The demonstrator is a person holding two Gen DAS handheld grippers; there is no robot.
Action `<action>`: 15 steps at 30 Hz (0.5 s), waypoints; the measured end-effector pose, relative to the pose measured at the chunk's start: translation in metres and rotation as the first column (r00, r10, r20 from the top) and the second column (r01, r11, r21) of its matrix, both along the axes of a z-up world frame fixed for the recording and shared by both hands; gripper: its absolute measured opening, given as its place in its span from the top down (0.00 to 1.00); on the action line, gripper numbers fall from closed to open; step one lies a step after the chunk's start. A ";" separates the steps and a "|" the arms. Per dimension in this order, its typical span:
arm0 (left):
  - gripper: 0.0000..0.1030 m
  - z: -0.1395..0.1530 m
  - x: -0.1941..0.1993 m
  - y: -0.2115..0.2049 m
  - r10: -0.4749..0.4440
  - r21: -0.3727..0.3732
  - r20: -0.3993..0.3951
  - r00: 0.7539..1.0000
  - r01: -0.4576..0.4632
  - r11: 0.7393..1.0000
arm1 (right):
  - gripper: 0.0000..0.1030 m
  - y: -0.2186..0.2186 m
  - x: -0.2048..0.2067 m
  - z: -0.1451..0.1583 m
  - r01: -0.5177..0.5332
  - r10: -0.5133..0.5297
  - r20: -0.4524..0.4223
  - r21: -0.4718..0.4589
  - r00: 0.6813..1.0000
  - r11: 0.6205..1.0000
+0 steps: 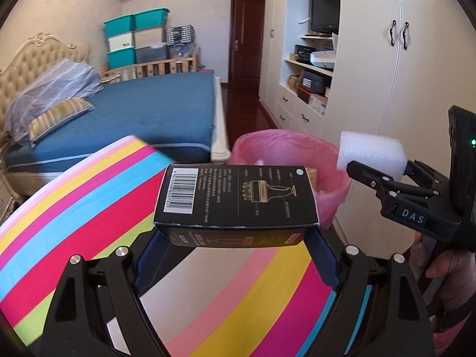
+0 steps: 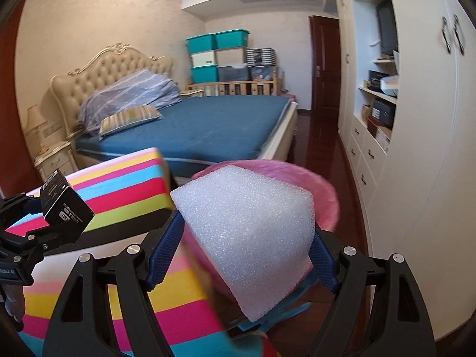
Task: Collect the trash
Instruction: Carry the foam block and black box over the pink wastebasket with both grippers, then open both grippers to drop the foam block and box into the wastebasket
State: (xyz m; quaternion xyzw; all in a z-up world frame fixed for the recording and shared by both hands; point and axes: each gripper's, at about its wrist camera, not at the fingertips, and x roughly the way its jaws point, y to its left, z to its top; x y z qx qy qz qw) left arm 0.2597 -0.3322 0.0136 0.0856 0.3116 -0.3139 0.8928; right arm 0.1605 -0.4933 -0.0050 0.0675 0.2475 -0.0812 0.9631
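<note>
My left gripper is shut on a black cardboard box with a barcode and holds it above the striped table, just short of the bin. The box also shows in the right wrist view. My right gripper is shut on a white foam block and holds it over the near rim of the bin; the block also shows in the left wrist view. The bin has a pink bag liner and stands on the floor beyond the table; some trash lies inside.
A table with a rainbow-striped cloth lies under both grippers. A bed with a blue sheet stands behind it. White wardrobes and shelves line the right wall, close to the bin. Dark wood floor runs between bed and wardrobes.
</note>
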 end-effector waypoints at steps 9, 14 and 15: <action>0.20 0.005 0.057 -0.068 -0.024 -0.052 -0.075 0.997 0.020 0.998 | 0.24 -0.058 0.037 0.008 0.030 -0.030 -0.014 0.012 0.999 0.999; 0.20 0.005 0.085 -0.091 -0.027 -0.095 -0.127 0.991 0.015 0.995 | 0.24 -0.072 0.054 0.005 0.018 -0.018 -0.030 -0.014 0.999 1.000; 0.19 0.005 0.089 -0.094 -0.028 -0.104 -0.136 0.990 0.014 0.995 | 0.23 -0.072 0.057 0.005 0.016 -0.016 -0.031 -0.017 0.999 1.000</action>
